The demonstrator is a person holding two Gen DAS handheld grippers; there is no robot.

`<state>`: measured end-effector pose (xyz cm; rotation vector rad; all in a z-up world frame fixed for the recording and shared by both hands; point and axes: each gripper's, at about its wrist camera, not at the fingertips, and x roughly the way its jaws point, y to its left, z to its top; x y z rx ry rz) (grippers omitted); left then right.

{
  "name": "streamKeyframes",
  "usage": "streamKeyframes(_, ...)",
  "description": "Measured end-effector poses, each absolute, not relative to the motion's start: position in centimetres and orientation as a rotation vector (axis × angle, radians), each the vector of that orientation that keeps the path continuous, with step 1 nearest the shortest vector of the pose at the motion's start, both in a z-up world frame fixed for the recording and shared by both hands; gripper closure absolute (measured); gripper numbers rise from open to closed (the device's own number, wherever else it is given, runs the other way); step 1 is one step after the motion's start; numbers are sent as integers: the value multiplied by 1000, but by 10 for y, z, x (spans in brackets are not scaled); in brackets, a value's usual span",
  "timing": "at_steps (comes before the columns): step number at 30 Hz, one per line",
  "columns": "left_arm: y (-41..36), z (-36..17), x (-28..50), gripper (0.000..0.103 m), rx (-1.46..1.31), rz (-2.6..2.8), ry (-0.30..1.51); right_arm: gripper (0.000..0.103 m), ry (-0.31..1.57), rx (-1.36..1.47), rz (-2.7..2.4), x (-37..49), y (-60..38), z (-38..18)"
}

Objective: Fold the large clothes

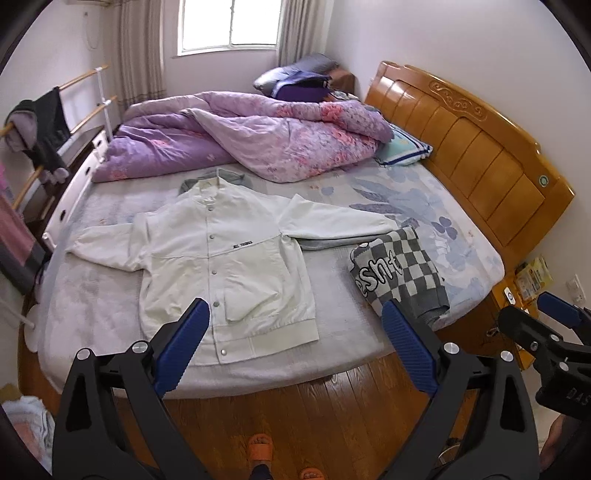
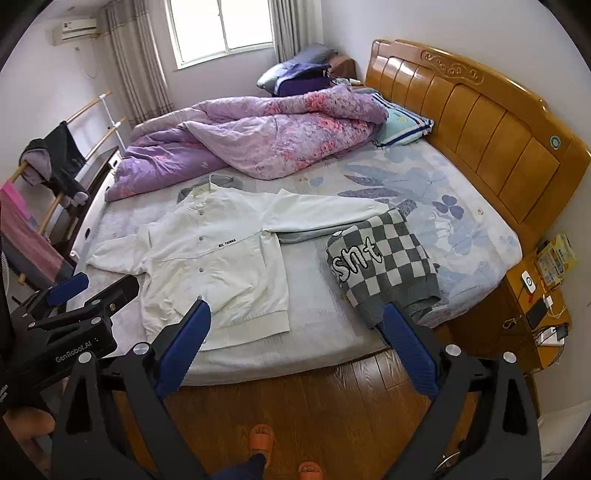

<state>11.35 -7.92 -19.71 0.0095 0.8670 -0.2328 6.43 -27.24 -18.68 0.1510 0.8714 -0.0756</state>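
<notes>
Nearest, at the bottom of both views: a person's feet in orange slippers (image 2: pixel 263 437) on the wood floor (image 1: pixel 332 413). Left tongs (image 1: pixel 295 317) stand wide apart, blue ribbed pads empty, held above the foot edge of the bed (image 1: pixel 258 376) — nothing between them. Right tongs (image 2: pixel 295 317) likewise wide apart and empty; in the right wrist view the left unit's black body shows at left with "GenRobot.AI" printed in white. On the bed's near half a white jacket (image 1: pixel 229 266) lies flat, front up, snap buttons down the placket, both sleeves spread outward, hem toward the bed edge; small black chest label reads "ALL THINGS" in the right wrist view. A grey garment (image 2: pixel 221 181) shows under its collar and beneath the right sleeve. Just beside that sleeve's cuff, a folded grey-and-white checkered sweater (image 2: pixel 388 258) with large white letters — "snt" legible, the rest hidden in the fold. Farther back, a rumpled purple floral quilt (image 1: pixel 258 140) and a blue-striped pillow (image 1: pixel 402 147) against the wooden headboard (image 1: pixel 472 140). Nightstand (image 2: pixel 524 302) at right carries a phone, cables, yellow packets; their print too small to read. Far wall: window (image 2: pixel 221 29), curtains, air conditioner (image 2: pixel 74 31) with an unreadable red logo.
</notes>
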Motion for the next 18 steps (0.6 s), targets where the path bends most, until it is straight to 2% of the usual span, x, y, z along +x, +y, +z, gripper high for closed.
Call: streamKeyframes(18,-119,-120,-31,5,4,-66,741,11,771,115,82,-36,-297,-129)
